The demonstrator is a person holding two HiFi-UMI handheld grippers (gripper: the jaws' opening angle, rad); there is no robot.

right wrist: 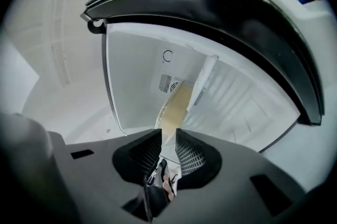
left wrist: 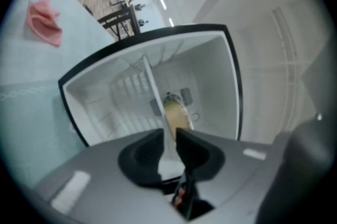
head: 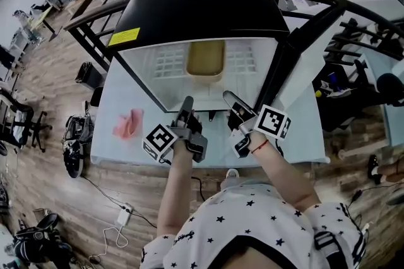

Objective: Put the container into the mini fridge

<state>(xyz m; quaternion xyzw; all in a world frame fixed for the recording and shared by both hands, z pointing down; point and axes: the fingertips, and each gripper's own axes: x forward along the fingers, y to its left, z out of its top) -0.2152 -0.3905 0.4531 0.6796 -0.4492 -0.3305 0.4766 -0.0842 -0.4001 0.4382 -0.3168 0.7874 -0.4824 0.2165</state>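
Left tool (head: 187,103) and right tool (head: 230,98): held side by side above the near part of the desk (head: 126,148), both aimed into the open fridge (head: 202,5). Each has its jaws narrow, with a slim gap and nothing in it. Judged reason: the load is already lodged, so neither tool needs a grip, and both stand clear of the opening, likely free for the door. Cloth (head: 128,124): pink, crumpled, on the desk left of the left tool and well apart, seemingly no part of the task. Shelf (head: 167,62): white wire, ahead of both tools inside the fridge. Container (head: 205,59): straight ahead of the tools on that shelf, lengthwise toward the back wall, touching neither tool. It is a shallow oblong tub with rounded corners, pale yellow-tan; its contents cannot be told.
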